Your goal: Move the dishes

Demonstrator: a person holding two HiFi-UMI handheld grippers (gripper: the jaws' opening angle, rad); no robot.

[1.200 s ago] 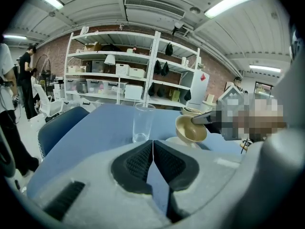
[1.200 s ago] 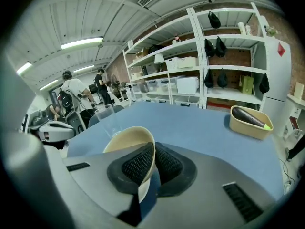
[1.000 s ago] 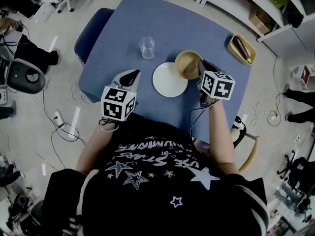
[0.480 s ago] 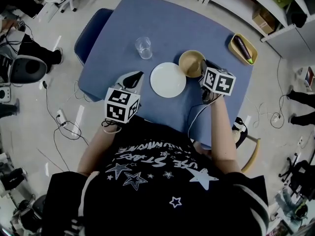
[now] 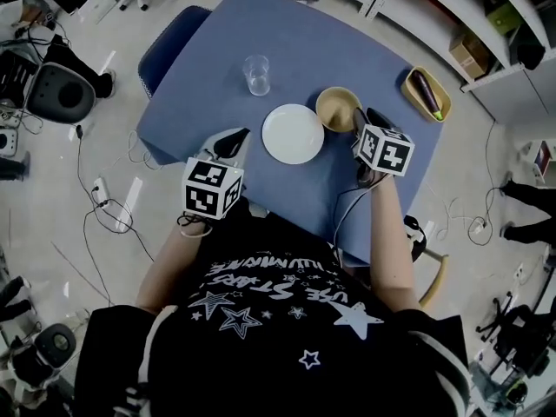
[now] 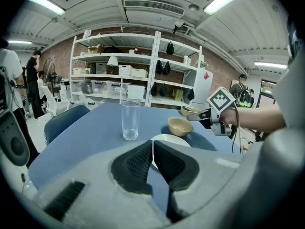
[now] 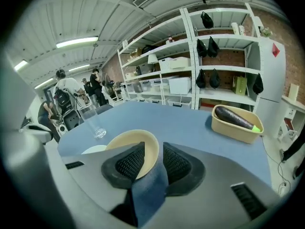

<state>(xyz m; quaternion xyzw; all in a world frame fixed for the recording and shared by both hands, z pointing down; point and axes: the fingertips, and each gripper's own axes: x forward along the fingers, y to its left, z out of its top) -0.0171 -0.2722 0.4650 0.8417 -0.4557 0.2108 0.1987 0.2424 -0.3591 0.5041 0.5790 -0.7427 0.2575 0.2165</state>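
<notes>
A tan bowl (image 5: pixel 335 107) sits flat on the blue table (image 5: pixel 295 42), just right of a white plate (image 5: pixel 293 134). My right gripper (image 5: pixel 358 118) is at the bowl's near-right edge. In the right gripper view the bowl's (image 7: pixel 128 144) rim stands between the parted jaws of the right gripper (image 7: pixel 151 156), with table showing in the gap, so it is open. My left gripper (image 5: pixel 236 135) hovers at the plate's left; its pads meet at the tip of the left gripper (image 6: pixel 152 144), shut on nothing. Beyond those pads I see the plate (image 6: pixel 167 138) and the bowl (image 6: pixel 180 126).
An empty clear glass (image 5: pixel 256 74) stands upright behind the plate. A yellow tray (image 5: pixel 407 81) holding an eggplant (image 5: pixel 426 89) sits at the table's far right corner. A dark blue chair (image 5: pixel 169 37) is tucked at the left side. Shelving and people stand beyond.
The bowl was tilted and raised in my right gripper one second ago; it now rests flat on the table beside the plate. The left gripper has hardly moved.
</notes>
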